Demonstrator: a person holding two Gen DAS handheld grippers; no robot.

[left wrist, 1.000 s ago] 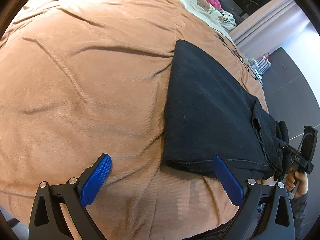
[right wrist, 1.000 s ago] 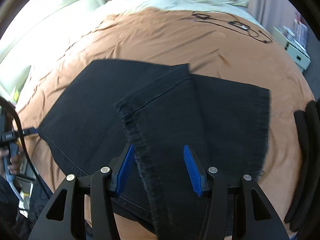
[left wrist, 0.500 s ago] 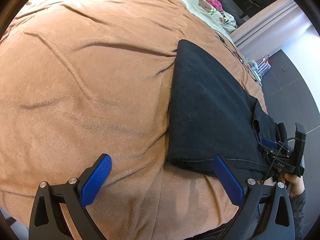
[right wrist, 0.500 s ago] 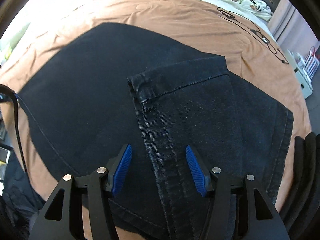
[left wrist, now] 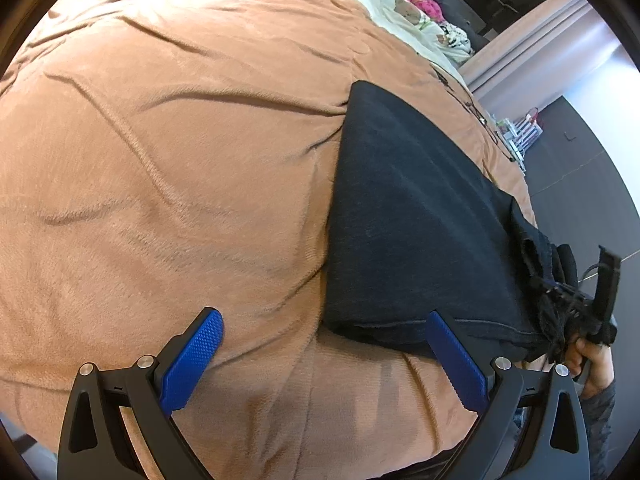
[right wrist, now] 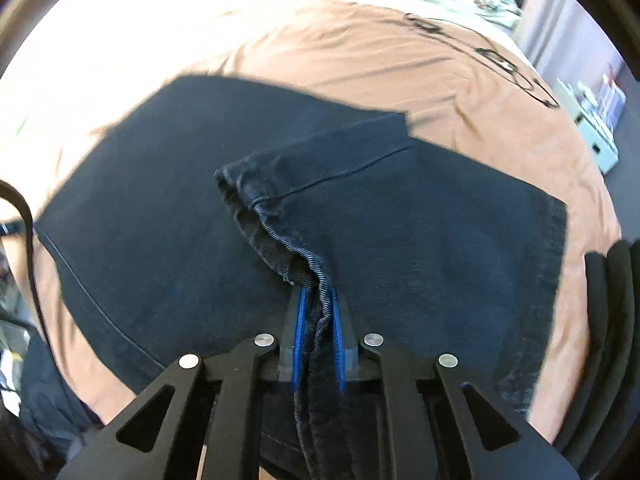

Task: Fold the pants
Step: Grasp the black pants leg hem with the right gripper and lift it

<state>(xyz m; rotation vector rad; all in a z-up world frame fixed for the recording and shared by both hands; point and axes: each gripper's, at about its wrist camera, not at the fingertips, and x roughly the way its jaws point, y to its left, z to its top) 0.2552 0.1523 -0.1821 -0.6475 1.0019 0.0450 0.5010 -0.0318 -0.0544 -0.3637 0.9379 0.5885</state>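
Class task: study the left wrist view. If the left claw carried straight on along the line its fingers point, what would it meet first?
Probably the orange-brown blanket. The open left claw has nothing between its fingers, and bare blanket lies ahead of it. The folded black pants lie off to the right of that line, though depth is hard to judge.

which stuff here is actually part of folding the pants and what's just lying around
Part of the job:
- black pants
- right gripper, jaws closing with the pants' hem between them
- left gripper, open above the bedspread
- orange bedspread under the pants

Just lying about:
- black cable on the bedspread
- pink cloth at the far end
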